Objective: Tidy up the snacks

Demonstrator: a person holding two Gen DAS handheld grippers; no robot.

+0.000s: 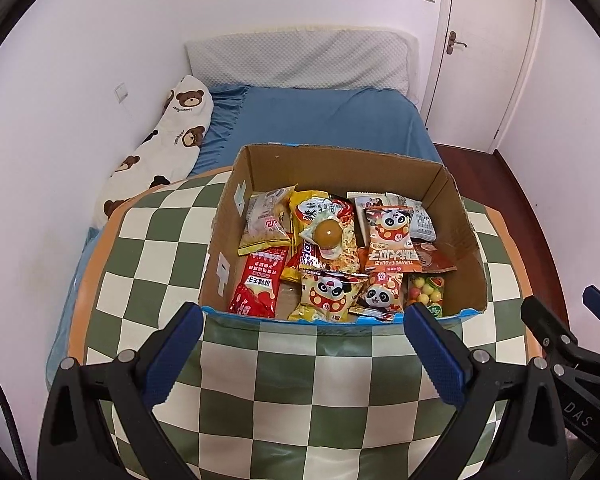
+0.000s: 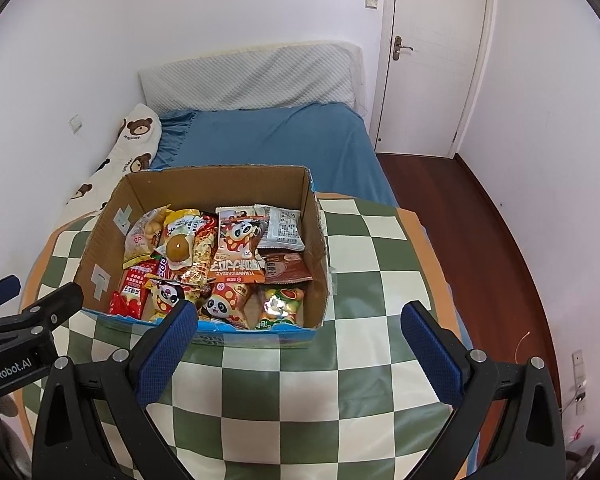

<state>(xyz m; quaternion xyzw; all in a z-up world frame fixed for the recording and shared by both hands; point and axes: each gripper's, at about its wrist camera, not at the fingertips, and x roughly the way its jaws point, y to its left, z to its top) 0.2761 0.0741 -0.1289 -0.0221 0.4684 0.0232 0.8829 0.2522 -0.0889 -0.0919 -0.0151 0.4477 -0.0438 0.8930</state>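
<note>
Left wrist view: the left gripper [image 1: 302, 340] is seen with its blue-padded fingers [image 1: 172, 356] spread wide and nothing held between them, poised over the near part of the surface [image 1: 260, 392], which is covered by a green-and-cream checked cloth. Just beyond the fingertips an open cardboard box [image 1: 340, 168] is set on the surface, its near wall edged in blue. The box is filled with snack packets: a red packet [image 1: 256, 284] is laid along its left side, a panda-printed packet [image 1: 330, 294] is seen at the near middle, and a bag of coloured candy balls [image 1: 426, 292] is tucked into the near right corner. A round brown sweet in clear wrap [image 1: 327, 236] is laid on top of the pile near the centre, with an orange panda packet [image 1: 390, 240] to its right. At the right edge of this view part of the right gripper [image 1: 560, 332] is visible. In the right wrist view the right gripper [image 2: 300, 334] is likewise shown with fingers [image 2: 430, 352] wide apart and empty, held above the checked cloth to the right of the box [image 2: 220, 184]; its left finger is seen in front of the box's near wall. Behind the surface a bed [image 1: 320, 120] with a blue sheet is found, a bear-print pillow [image 1: 160, 140] lying along its left edge, and a white door [image 2: 432, 60] is seen at the far right.
</note>
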